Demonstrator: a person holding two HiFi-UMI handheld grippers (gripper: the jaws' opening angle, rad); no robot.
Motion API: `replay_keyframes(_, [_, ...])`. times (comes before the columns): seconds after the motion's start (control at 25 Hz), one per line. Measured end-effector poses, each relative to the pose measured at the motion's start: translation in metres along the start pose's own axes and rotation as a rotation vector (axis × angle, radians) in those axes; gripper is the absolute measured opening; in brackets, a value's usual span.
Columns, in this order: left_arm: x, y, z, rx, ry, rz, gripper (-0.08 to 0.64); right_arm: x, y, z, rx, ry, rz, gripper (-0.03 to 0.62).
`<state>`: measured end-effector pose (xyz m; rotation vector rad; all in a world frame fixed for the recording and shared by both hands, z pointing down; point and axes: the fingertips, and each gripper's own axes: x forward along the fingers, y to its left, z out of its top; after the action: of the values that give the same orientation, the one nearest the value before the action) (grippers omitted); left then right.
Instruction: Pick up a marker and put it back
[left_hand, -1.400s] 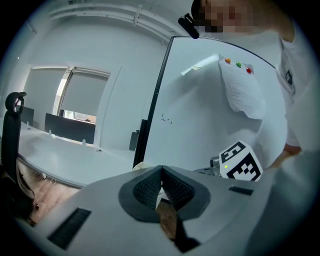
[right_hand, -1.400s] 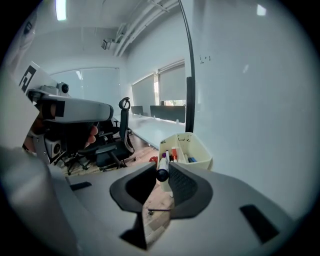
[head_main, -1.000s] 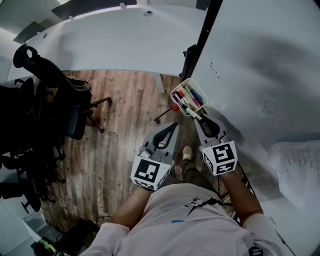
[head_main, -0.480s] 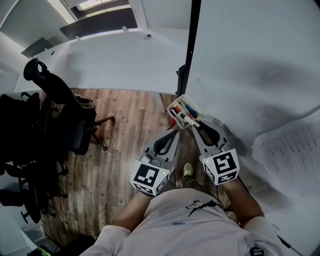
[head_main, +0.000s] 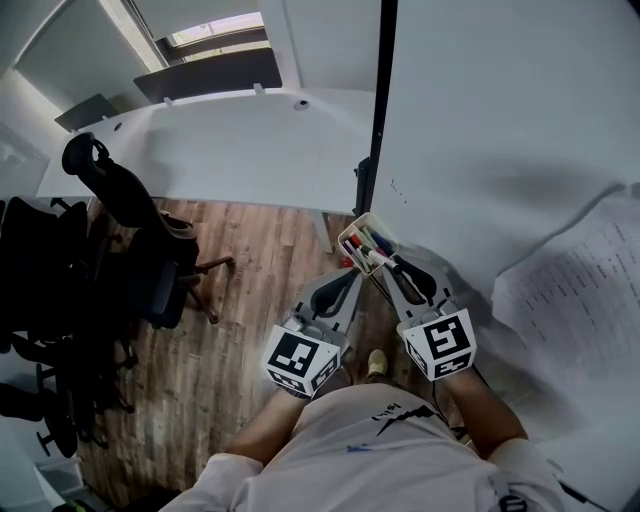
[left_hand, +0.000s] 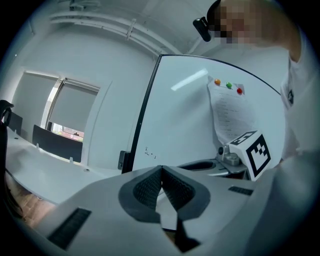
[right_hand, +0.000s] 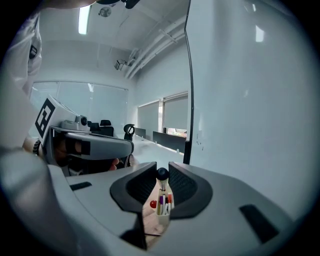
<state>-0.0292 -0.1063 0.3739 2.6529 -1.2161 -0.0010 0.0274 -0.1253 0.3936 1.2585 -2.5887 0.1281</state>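
Observation:
A white marker tray (head_main: 357, 225) hangs at the whiteboard's lower left and holds several coloured markers (head_main: 368, 243). My right gripper (head_main: 392, 264) sits just below the tray, shut on a white marker with a black cap (head_main: 385, 259) that points at the tray's near rim. In the right gripper view the black cap (right_hand: 162, 174) stands between the pads, with the tray (right_hand: 162, 220) beyond it. My left gripper (head_main: 350, 276) hovers left of the tray over the floor. Its pads (left_hand: 172, 187) meet with nothing between them.
The whiteboard (head_main: 500, 120) fills the right side, with its black frame post (head_main: 378, 110) and a printed sheet (head_main: 570, 290) pinned on it. Black office chairs (head_main: 120, 230) crowd the left by a long white desk (head_main: 220, 140). A small red thing (right_hand: 153, 203) lies on the wooden floor (head_main: 250, 270).
The head view has tilted upward, showing more wall and window. Both grippers keep about the same places by the tray, and the right one still holds the marker.

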Motion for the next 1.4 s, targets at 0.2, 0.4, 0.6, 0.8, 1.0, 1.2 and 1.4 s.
replay_keyframes(0.2, [0.002, -0.006, 0.000, 0.037, 0.005, -0.016, 0.011, -0.001, 0.001, 0.001, -0.007, -0.002, 0.002, 0.081])
replay_keyframes(0.4, [0.001, 0.000, -0.001, -0.004, -0.003, 0.008, 0.011, -0.001, 0.000, 0.000, -0.010, 0.000, 0.000, 0.081])
replay_keyframes(0.6, [-0.001, 0.003, -0.003, -0.010, -0.003, 0.022, 0.011, -0.001, 0.000, 0.000, -0.009, 0.003, -0.002, 0.081])
replay_keyframes(0.8, [-0.003, 0.005, -0.004, -0.008, -0.002, 0.026, 0.011, 0.001, 0.002, -0.001, -0.010, 0.006, -0.002, 0.081])
replay_keyframes(1.0, [-0.003, 0.007, -0.005, -0.010, -0.004, 0.030, 0.011, 0.003, 0.003, -0.003, -0.009, 0.011, -0.003, 0.081])
replay_keyframes(1.2, [-0.004, 0.010, -0.008, -0.013, 0.003, 0.031, 0.011, 0.006, 0.002, -0.008, -0.005, 0.021, -0.006, 0.081])
replay_keyframes(1.4, [-0.004, 0.014, -0.015, -0.018, 0.018, 0.034, 0.011, 0.014, 0.002, -0.018, 0.003, 0.041, -0.007, 0.081])
